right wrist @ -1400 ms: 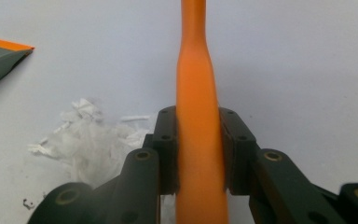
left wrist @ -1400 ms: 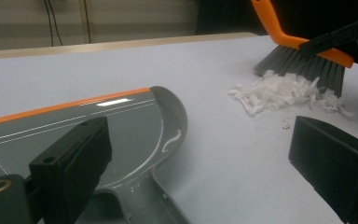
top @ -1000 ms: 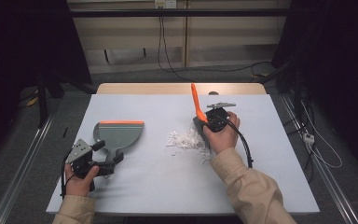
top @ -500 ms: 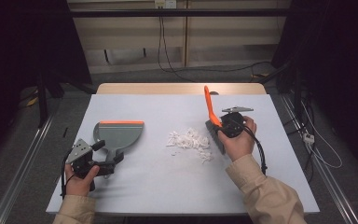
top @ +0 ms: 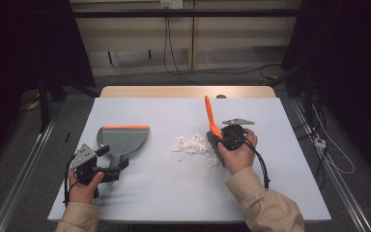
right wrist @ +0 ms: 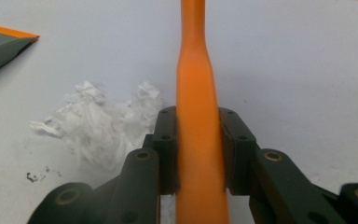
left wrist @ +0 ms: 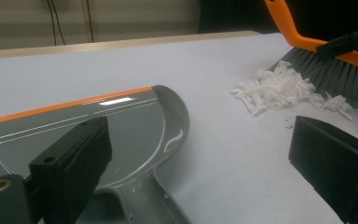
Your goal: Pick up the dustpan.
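Left claw [top: 118, 166] sits at the near left of the counter [top: 164, 193], jaws spread wide and released, straddling the dustpan [top: 121, 140] handle without pressing it; the left claw's own view shows the gap on both sides of the handle. Dustpan lies flat just beyond that claw, long axis running near to far, orange lip at the far end. Right claw [right wrist: 198, 154] is clenched on the orange brush [top: 211, 126] handle, pads tight on both flanks in the right gripper view. Brush stands tilted, handle rising up and away, bristles down on the counter at the right edge of the white scraps [top: 193, 145]. Key relation: scraps lie between brush and dustpan, dustpan well apart to the left of the pile, so the likely sweep runs leftward across the counter; right hand [top: 236, 154] is the nearer one to the pile. Dustpan mouth faces away, not toward the pile, so it probably needs turning. Left gripper view shows bristles [left wrist: 331, 74] touching the scraps; the right gripper view hides the bristles behind the handle. Cables and floor beyond.
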A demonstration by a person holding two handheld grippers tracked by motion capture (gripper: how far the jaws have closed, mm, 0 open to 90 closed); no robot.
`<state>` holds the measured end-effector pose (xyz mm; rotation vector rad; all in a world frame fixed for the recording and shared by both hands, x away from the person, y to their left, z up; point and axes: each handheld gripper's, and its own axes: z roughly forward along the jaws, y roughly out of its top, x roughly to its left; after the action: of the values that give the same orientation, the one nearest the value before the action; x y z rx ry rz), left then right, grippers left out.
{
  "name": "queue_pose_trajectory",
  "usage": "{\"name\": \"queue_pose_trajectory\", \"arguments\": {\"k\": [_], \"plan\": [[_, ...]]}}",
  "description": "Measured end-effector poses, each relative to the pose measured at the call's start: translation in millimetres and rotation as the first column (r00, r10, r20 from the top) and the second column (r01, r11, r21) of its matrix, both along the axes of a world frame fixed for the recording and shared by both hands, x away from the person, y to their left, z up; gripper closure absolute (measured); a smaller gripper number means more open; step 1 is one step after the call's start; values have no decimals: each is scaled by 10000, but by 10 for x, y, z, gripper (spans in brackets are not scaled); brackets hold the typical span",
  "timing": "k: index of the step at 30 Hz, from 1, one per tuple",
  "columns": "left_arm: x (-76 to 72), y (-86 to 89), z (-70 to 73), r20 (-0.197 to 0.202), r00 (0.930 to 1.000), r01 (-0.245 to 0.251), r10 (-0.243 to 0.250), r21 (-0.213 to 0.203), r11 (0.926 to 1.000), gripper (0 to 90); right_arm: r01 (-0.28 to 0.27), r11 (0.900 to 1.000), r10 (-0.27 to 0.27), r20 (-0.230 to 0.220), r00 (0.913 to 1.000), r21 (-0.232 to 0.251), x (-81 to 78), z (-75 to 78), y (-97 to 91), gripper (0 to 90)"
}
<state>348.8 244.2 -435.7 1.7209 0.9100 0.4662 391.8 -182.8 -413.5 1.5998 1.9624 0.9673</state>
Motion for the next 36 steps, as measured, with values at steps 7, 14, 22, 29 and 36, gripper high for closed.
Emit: {"name": "queue_pose_trajectory", "arguments": {"k": [7, 14, 22, 29, 36], "plan": [[9, 13, -13, -50, 10000, -22, 22, -34, 10000, 55, -140, 9995, 132, 273, 9995, 297, 115, -3, 161, 718], [17, 17, -15, -71, 10000, -11, 11, 14, 10000, 55, -194, 9987, 175, 389, 9991, 480, 227, 31, 205, 718], [10, 8, -12, -54, 10000, -5, 5, 52, 10000, 55, -195, 9995, 185, 426, 9989, 237, 155, 171, 21, 717], [14, 3, -12, -50, 10000, 7, -7, 102, 9999, 55, -256, 9994, 247, 351, 9991, 244, 49, 184, -128, 717], [5, 7, -2, -2, 10000, -9, 9, 97, 10000, 55, -239, 9992, 231, 278, 9993, 311, -39, 176, -233, 717]]}}
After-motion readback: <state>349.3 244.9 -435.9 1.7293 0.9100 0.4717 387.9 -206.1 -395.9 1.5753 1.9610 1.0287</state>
